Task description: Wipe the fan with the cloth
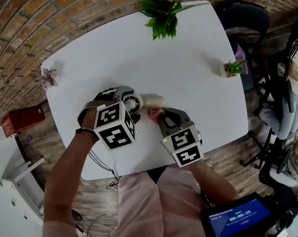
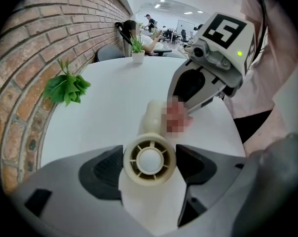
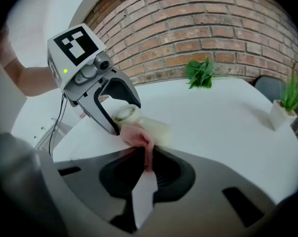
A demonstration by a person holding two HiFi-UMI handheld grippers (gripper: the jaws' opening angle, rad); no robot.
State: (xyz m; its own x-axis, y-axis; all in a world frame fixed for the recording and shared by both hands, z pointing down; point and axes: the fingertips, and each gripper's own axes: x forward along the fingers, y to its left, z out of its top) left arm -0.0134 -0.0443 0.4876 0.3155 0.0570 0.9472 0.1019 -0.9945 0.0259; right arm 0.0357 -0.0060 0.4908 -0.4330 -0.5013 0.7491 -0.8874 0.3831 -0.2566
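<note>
A brick wall point(image 1: 50, 19) curves round the far and left sides of a white surface point(image 1: 139, 48), which takes up most of the head view. Dark chairs point(image 1: 247, 19) stand off its right side, and a red box point(image 1: 23, 121) lies on the floor to the left. A lit screen point(image 1: 238, 218) shows at lower right, beside the person.

Both claws work at the near edge. The left claw point(image 1: 125, 97) is clenched on the round head of the cream fan point(image 1: 151, 101), which lies on the surface with its handle pointing toward the right claw point(image 1: 161, 117). The right claw grasps a pink cloth point(image 3: 139, 135), whose free fold touches the fan's handle. Only the left claw's own jaws stand in the way, covering the sides of the fan's head.

A leafy plant point(image 1: 164, 14) sits at the far edge by the wall. A small potted plant point(image 1: 233, 68) stands at the right edge, and a small pale sprig point(image 1: 49, 77) at the left corner. All three are well apart from the fan.

The middle of the surface, between the claws and the plants, lies bare. The near edge runs just under both claws.
</note>
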